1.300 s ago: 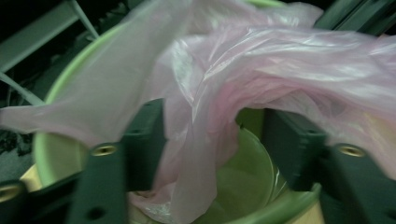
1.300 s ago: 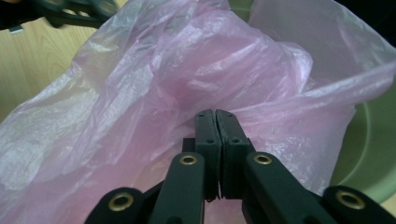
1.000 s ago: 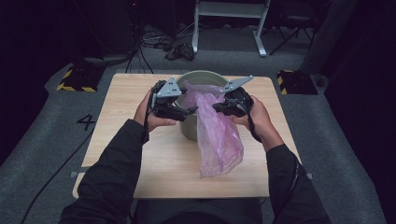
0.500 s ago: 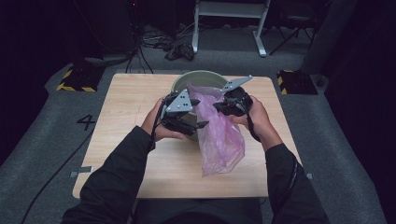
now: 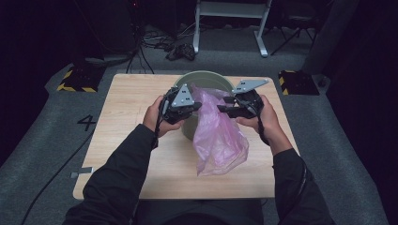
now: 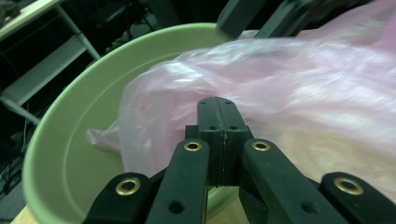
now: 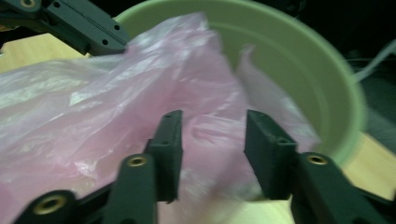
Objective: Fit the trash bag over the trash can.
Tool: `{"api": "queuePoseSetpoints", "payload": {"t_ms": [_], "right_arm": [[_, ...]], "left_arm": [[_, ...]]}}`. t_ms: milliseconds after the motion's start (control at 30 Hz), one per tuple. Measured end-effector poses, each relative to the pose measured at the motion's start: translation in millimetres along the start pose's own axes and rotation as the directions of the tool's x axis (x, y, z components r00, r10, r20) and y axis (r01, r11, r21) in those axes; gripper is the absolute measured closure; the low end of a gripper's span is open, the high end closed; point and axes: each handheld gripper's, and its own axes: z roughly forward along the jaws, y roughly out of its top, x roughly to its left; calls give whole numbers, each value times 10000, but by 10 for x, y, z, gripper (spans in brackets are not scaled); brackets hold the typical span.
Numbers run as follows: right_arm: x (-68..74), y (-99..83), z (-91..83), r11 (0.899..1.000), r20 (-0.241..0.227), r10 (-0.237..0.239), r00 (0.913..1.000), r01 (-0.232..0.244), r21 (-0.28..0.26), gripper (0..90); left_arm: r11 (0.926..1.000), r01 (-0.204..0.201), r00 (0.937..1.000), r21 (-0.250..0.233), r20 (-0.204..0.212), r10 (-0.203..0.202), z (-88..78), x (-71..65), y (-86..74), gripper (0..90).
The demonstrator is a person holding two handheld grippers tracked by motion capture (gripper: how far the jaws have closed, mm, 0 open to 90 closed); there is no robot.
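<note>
— Now, what is being carried by the desk (image 5: pixel 126 140)?

— A pale green bucket (image 5: pixel 206 77) is being kept near the far edge, about midway along it. A pink plastic bag (image 5: pixel 220 136) is being draped from the bucket's mouth over its near rim and down onto the desk.

— And how are the grippers being held?

— The left gripper (image 6: pixel 217 121) is being kept pinched together at the bag's edge by the rim; whether film is being caught cannot be told. The right gripper (image 7: pixel 212 140) has just been opening, with its jaws parted around bag film.
</note>
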Motion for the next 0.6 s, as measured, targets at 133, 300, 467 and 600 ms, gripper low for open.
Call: {"api": "queuePoseSetpoints", "payload": {"t_ms": [133,300,467,600], "right_arm": [[-28,-51,-120,9996,-61,76,10000,-78,-285,518],[-19,-97,-189,9988,-199,87,9998,-96,-476,483],[-25,-103,-137,9998,-25,28,10000,-28,-176,499],[-38,-106,-138,9998,-42,80,10000,-80,-172,512]], "left_arm": [[9999,103,9999,72,26,-103,1,54,-24,900],[9977,265,9976,-618,656,-225,-57,40,-25,746],[9957,32,9954,-923,960,57,-169,-113,14,283],[9926,-199,9844,-1198,1713,404,-238,-202,39,197]]}}
